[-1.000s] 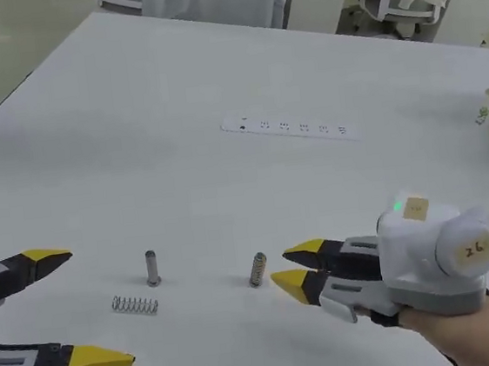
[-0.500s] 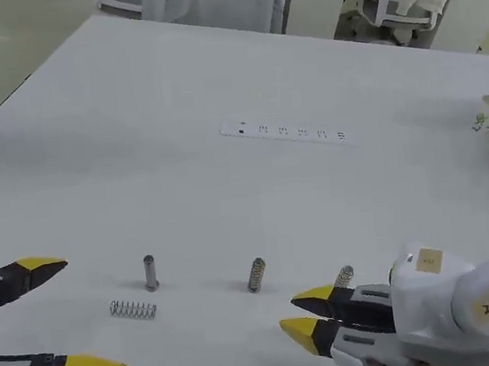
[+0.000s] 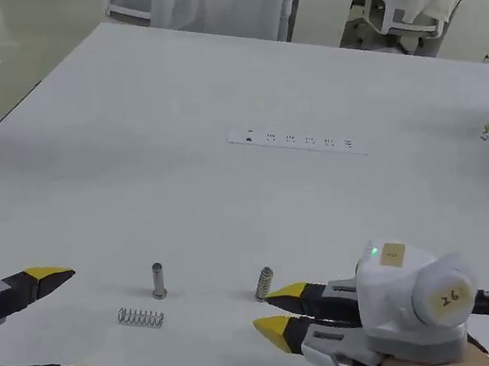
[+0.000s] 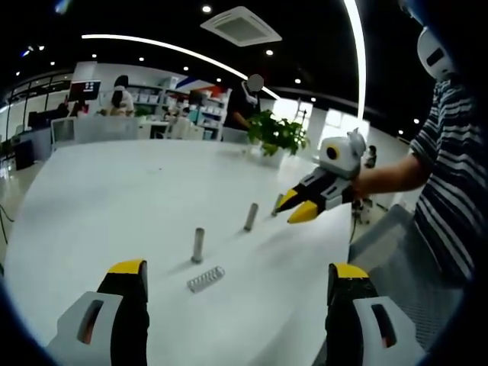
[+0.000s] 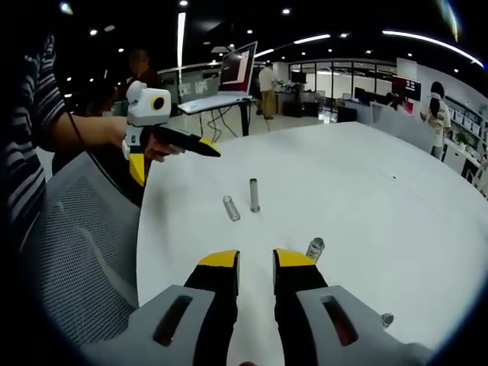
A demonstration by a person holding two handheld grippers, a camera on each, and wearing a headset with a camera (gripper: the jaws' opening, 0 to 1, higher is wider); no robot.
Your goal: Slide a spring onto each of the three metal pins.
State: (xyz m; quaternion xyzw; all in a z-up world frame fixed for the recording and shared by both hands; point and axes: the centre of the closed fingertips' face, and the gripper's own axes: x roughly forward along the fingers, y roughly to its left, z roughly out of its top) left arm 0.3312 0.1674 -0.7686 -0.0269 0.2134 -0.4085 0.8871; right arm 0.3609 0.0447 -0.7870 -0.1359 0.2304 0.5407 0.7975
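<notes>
The loose spring [image 3: 140, 317] lay flat on the table [image 3: 216, 81], long axis running 9 to 3 o'clock, just at 7 o'clock of the bare upright pin [image 3: 158, 280]. The left gripper [image 3: 94, 328] was spread wide and the right gripper [image 3: 273, 310] barely parted, both empty.

White table [image 3: 216, 81] carrying a flat power strip [image 3: 297, 141], an upright bare metal pin [image 3: 158, 280], a loose spring [image 3: 140, 317] lying just beside it, and a spring-covered pin [image 3: 264, 283] nearby.
</notes>
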